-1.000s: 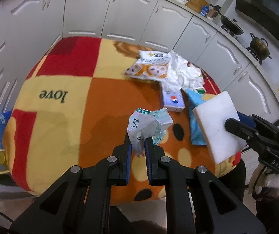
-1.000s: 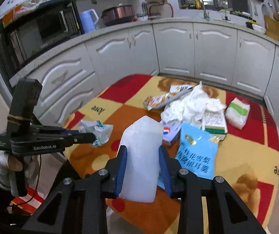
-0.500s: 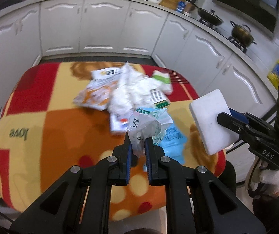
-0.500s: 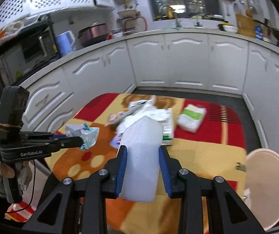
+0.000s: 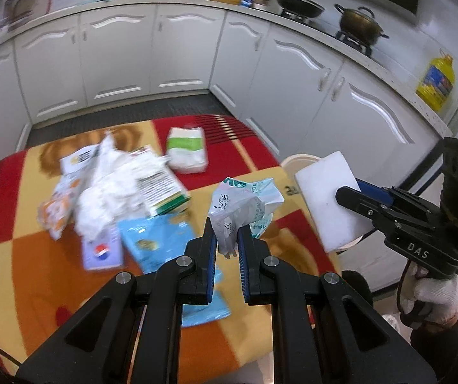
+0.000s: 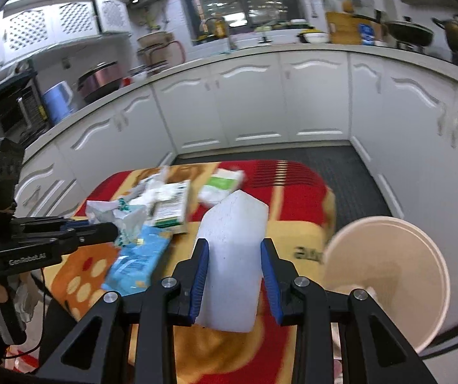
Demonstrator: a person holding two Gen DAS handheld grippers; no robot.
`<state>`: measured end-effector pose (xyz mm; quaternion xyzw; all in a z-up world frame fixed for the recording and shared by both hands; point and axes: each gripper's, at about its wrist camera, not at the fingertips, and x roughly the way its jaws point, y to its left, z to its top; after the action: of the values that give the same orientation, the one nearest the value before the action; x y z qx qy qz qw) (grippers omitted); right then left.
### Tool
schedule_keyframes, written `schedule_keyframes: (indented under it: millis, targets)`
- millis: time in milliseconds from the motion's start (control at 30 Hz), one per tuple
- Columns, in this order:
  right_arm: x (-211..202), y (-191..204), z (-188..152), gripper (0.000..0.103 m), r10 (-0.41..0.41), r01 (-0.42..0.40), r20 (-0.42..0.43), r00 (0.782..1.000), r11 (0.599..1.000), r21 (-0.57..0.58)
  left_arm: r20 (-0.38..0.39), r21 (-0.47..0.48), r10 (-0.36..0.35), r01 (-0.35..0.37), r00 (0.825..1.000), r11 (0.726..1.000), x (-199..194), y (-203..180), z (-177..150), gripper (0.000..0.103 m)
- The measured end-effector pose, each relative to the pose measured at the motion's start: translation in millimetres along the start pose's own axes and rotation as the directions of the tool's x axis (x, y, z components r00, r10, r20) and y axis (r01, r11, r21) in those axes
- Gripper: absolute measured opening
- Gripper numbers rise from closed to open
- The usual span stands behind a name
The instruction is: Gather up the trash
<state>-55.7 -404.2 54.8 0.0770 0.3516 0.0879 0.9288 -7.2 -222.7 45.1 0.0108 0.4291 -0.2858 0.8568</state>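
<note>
My left gripper (image 5: 225, 240) is shut on a crumpled white and green wrapper (image 5: 241, 208) and holds it above the table's right part. My right gripper (image 6: 233, 272) is shut on a white foam block (image 6: 232, 256), held above the table's near right corner; the block also shows in the left wrist view (image 5: 328, 198). A cream trash bin (image 6: 389, 275) stands on the floor just right of the table. More trash lies on the table: white crumpled paper (image 5: 104, 188), a blue bag (image 5: 155, 240), a green and white pack (image 5: 185, 150).
The table has a red, orange and yellow cloth (image 5: 36, 272). A green-edged box (image 5: 161, 188), an orange snack bag (image 5: 56, 208) and a small purple carton (image 5: 102, 252) lie in the pile. White kitchen cabinets (image 5: 177, 54) curve around the table.
Both grippers have swung to the right with their loads. The trash bin has come closer and larger in the right wrist view. The pile has shifted left in the left wrist view.
</note>
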Motion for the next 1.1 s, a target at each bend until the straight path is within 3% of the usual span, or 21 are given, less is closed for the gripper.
schedule_keyframes:
  millis: [400, 533, 733, 767, 833, 867, 1100]
  targets:
    - [-17.8, -85.5, -18.3, 0.032, -0.16, 0.159, -0.004, 0.987, 0.978, 0.135, -0.067, 0.07, -0.101, 0.105, 0.993, 0.992, 58.5, -70.4, 27.5, 0.01]
    - [-12.9, -113.0, -27.1, 0.032, -0.213, 0.217, -0.04, 0.976, 0.961, 0.173, -0.103, 0.05, -0.162, 0.168, 0.981, 0.985, 85.1, -91.5, 36.1, 0.01]
    - [-2.6, -146.3, -37.2, 0.033, -0.28, 0.291, -0.08, 0.957, 0.93, 0.224, -0.111, -0.007, -0.203, 0.203, 0.973, 0.979, 121.0, -109.7, 43.9, 0.011]
    - [-0.2, -151.5, -38.1, 0.035, -0.291, 0.304, -0.087, 0.953, 0.924, 0.232, -0.117, -0.022, -0.207, 0.206, 0.971, 0.978, 127.5, -111.0, 44.9, 0.015]
    - [2.9, -158.4, -40.2, 0.051, -0.304, 0.322, -0.107, 0.947, 0.913, 0.251, -0.129, -0.044, -0.205, 0.2, 0.97, 0.979, 136.7, -111.2, 44.6, 0.041]
    - [3.1, -160.3, -41.2, 0.058, -0.308, 0.325, -0.107, 0.945, 0.909, 0.261, -0.133, -0.052, -0.208, 0.202, 0.969, 0.978, 139.4, -111.4, 44.4, 0.059]
    - [7.4, -171.4, -52.4, 0.058, -0.275, 0.305, -0.135, 0.952, 0.898, 0.319, -0.132, -0.056, -0.217, 0.212, 0.967, 0.976, 132.4, -107.2, 40.3, 0.061]
